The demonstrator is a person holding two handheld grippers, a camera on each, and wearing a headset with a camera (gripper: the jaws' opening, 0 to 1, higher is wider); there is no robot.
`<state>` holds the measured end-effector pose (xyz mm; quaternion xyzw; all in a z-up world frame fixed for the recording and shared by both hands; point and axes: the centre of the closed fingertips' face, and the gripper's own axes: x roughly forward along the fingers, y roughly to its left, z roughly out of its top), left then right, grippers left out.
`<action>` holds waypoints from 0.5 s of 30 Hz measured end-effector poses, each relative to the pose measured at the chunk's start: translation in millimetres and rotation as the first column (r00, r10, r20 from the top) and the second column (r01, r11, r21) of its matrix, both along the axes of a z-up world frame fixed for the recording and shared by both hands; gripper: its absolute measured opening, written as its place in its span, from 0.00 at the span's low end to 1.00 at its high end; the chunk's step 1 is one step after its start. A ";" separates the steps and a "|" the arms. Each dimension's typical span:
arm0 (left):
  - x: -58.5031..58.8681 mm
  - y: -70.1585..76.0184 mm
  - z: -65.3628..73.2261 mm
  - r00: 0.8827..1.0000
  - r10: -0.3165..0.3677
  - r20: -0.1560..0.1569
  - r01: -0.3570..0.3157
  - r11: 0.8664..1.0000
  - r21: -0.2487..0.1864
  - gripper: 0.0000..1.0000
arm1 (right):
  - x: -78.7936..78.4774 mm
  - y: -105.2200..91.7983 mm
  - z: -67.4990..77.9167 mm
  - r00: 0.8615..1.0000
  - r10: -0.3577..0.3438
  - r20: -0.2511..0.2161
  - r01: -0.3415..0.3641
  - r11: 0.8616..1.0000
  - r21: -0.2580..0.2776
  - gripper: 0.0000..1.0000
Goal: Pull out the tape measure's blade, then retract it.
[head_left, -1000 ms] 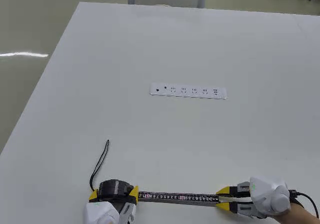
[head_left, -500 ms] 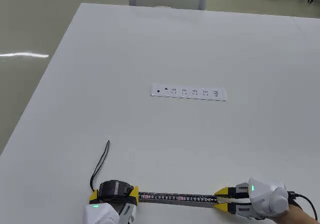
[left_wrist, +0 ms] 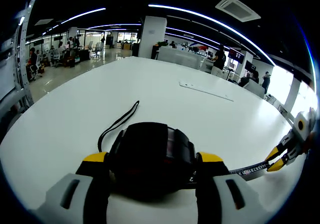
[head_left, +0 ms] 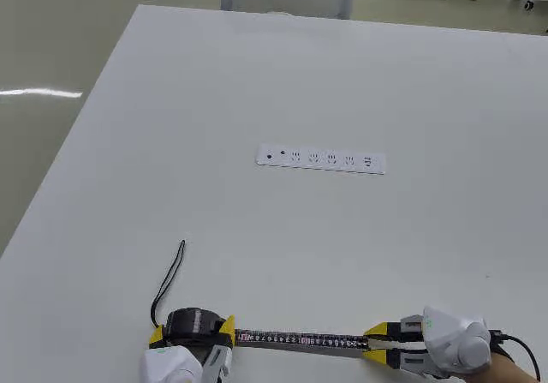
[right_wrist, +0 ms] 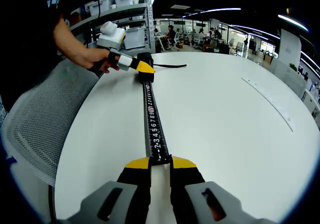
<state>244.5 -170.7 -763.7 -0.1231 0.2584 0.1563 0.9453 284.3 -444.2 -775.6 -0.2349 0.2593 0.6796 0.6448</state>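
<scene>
White power strip point(head_left: 321, 159) lies well beyond the blade point(head_left: 300, 339).

place: open-plan lab office | cues: shelf bins point(right_wrist: 122, 1), ceiling light strips point(left_wrist: 175, 8), white workbench point(head_left: 300, 83)

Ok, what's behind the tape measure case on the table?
Its black strap trails back across the white table, and farther off lies a white power strip. The left hand-held gripper clamps the tape measure case, covering its sides.
</scene>
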 end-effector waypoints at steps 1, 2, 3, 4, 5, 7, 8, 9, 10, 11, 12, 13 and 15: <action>0.0 0.1 0.2 1.000 0.002 0.001 -0.002 1.000 -0.001 0.68 | -0.1 -0.1 -0.4 1.000 0.000 0.000 0.000 1.000 0.000 0.12; -0.1 0.1 0.2 1.000 0.003 0.000 -0.003 1.000 0.000 0.68 | -0.3 -0.1 -0.5 1.000 0.000 -0.001 0.000 1.000 0.000 0.12; -0.1 0.0 0.1 1.000 0.002 -0.002 -0.002 1.000 0.002 0.68 | -0.2 -0.2 -0.3 1.000 -0.001 -0.001 0.001 1.000 0.001 0.12; -0.2 0.3 0.0 1.000 0.003 -0.003 -0.003 1.000 -0.002 0.67 | 0.1 -0.2 -0.5 1.000 -0.001 0.000 0.001 1.000 0.001 0.12; -0.2 0.5 0.3 1.000 0.002 -0.004 -0.002 1.000 -0.004 0.67 | 0.3 -0.3 -0.7 1.000 -0.002 -0.001 0.002 1.000 0.002 0.12; -0.7 0.7 -0.1 1.000 -0.001 -0.006 0.001 1.000 -0.008 0.66 | 0.0 0.0 0.0 1.000 -0.003 -0.002 0.003 1.000 0.002 0.12; -0.9 0.7 -0.4 1.000 -0.004 -0.007 0.004 1.000 -0.010 0.66 | -0.5 0.5 0.6 1.000 -0.002 -0.004 0.002 1.000 0.002 0.12; -1.0 0.5 0.3 1.000 -0.005 -0.008 0.005 1.000 -0.012 0.65 | -0.7 0.8 0.7 1.000 -0.001 -0.004 0.001 1.000 0.002 0.12; -1.1 0.3 0.8 1.000 -0.006 -0.009 0.005 1.000 -0.013 0.65 | -0.9 1.1 0.7 1.000 0.000 -0.004 0.000 1.000 0.002 0.12; -1.1 0.2 0.7 1.000 -0.003 -0.008 0.003 1.000 -0.017 0.65 | -1.0 1.6 0.8 1.000 0.000 -0.004 0.000 1.000 0.002 0.12; -1.2 0.1 0.6 1.000 -0.005 -0.007 0.005 1.000 -0.017 0.65 | -0.8 2.0 0.3 1.000 0.000 -0.004 0.000 1.000 0.004 0.12; -1.2 0.3 0.1 1.000 -0.005 -0.007 0.005 1.000 -0.018 0.64 | -0.8 2.2 -0.1 1.000 0.000 -0.004 0.000 1.000 0.004 0.12; -1.3 0.3 0.2 1.000 -0.004 -0.005 0.004 1.000 -0.021 0.64 | -1.2 2.9 0.7 1.000 0.000 -0.004 0.000 1.000 0.004 0.12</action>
